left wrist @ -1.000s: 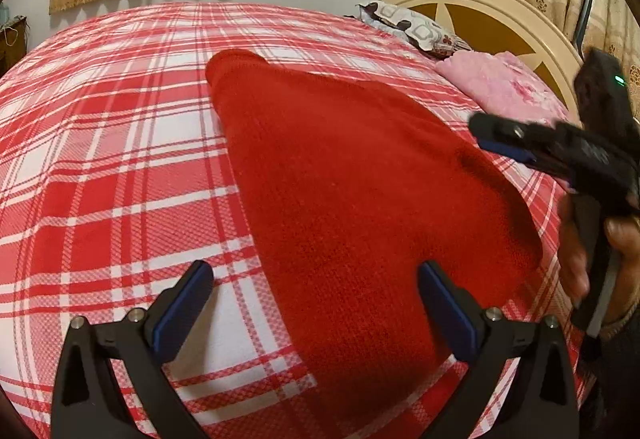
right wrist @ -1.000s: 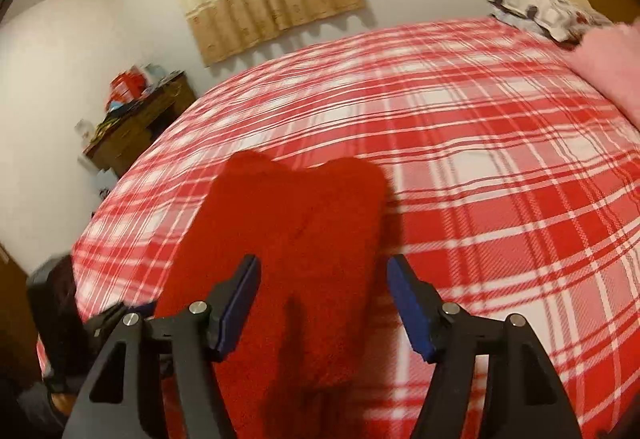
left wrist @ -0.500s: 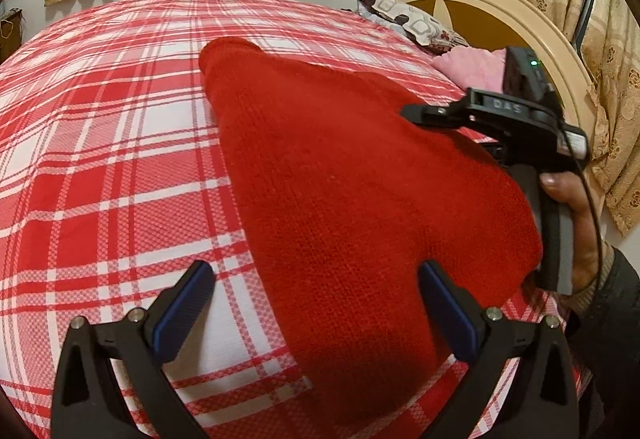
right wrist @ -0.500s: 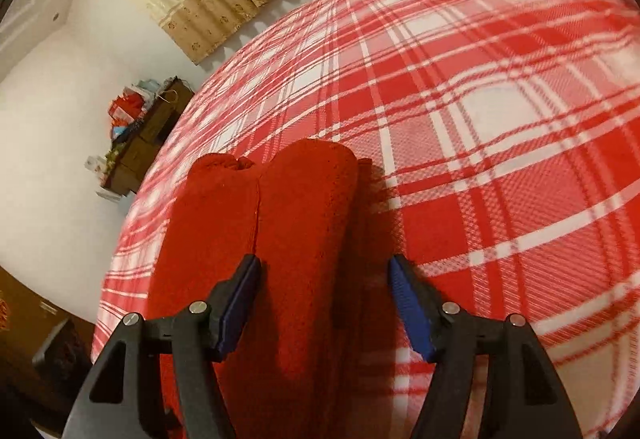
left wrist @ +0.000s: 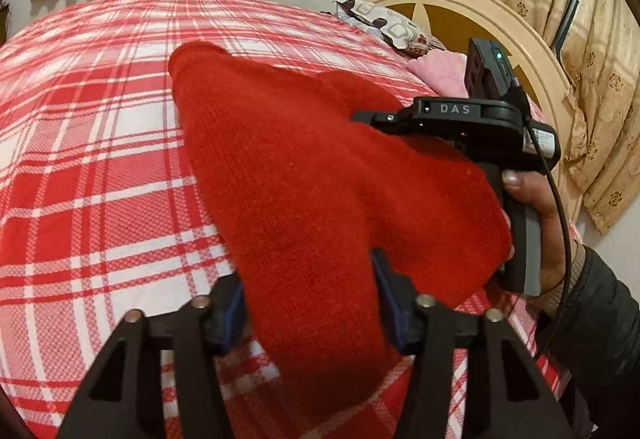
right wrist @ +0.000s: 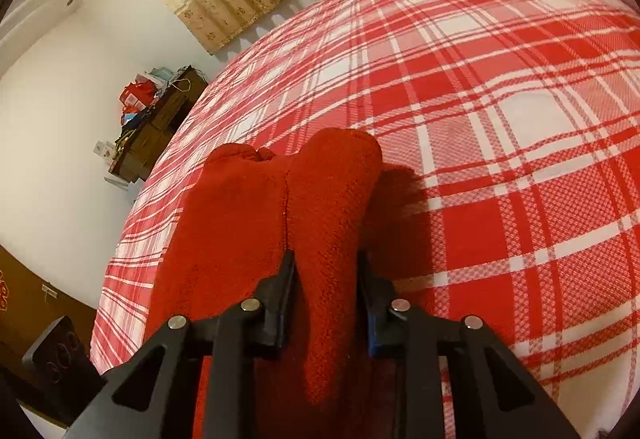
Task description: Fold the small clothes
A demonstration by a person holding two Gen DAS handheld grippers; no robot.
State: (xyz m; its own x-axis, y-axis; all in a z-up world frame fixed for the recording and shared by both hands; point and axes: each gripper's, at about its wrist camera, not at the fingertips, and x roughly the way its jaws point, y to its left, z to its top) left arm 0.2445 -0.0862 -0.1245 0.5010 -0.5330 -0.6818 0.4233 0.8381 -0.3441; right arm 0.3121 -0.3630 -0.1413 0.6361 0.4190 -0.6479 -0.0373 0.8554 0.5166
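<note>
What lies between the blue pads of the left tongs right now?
A bunched fold of the red knit garment fills the gap of the left tongs, whose jaws are closing on it. The left wrist view shows this.

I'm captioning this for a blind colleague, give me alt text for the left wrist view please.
The left gripper is closing its jaws on the near edge of a red knit garment lying on a red and white plaid bedspread. At right, a person's hand holds the right gripper at the garment's far side, before a cream headboard.
</note>
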